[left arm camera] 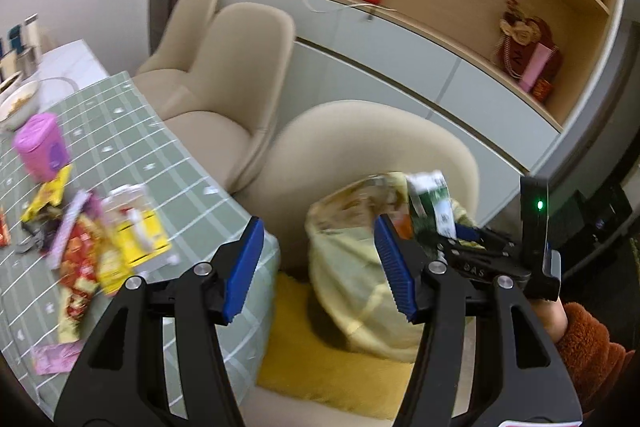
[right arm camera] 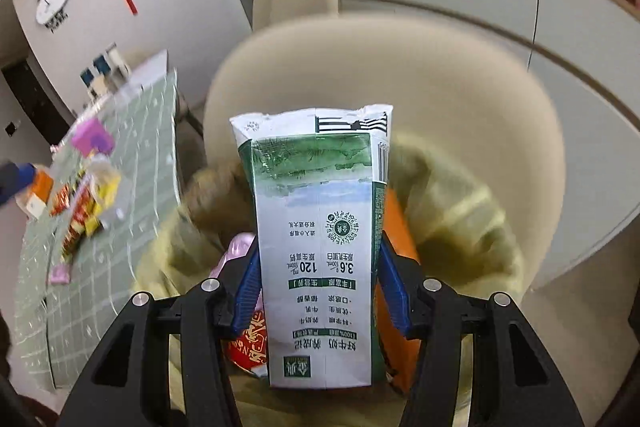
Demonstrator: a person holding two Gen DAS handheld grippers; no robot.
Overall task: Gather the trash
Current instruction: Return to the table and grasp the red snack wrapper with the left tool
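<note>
One milk carton [right arm camera: 320, 251] marked "120", "3.6", clamped in right gripper [right arm camera: 320, 291], left gripper [left arm camera: 320, 271] fingers apart, seemingly empty.

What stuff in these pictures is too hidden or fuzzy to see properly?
- Right wrist view: the milk carton in the right tongs hides most of the trash inside the yellow bag.
- Left wrist view: the snack wrappers on the table are motion-blurred, print unreadable.
- Left wrist view: the left tongs cover the bag's near side.
- Left wrist view: the bowl is cut by the picture's left edge.
</note>
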